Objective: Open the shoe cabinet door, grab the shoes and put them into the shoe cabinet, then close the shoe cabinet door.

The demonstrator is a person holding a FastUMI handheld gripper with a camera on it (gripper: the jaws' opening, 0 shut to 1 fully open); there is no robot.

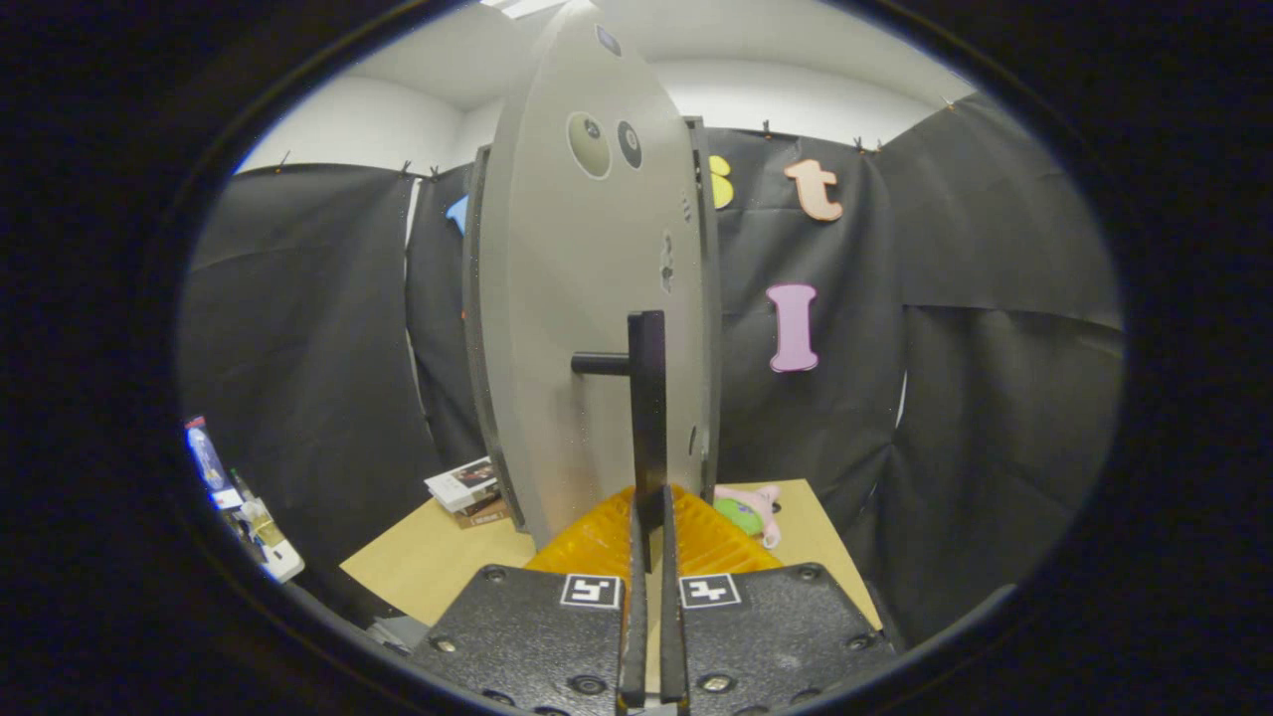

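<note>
the shoe cabinet door (587,328) stands swung out edge-on in front of the cabinet (708,298) on the counter (428,557). the claw (648,527) is pinched nearly closed on the door's dark handle (646,398), both fingers on it. pink and green shoes (751,509) lie right of the door's base, a stack of books (465,489) left of it.

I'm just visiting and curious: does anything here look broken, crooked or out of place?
Nothing looks damaged or spilled. The gripper has its fingers closed on the lower end of the dark handle of the grey cabinet door, which swings out edge-on. A pink and green soft toy lies on the table beside the cabinet, which seems incidental.
</note>
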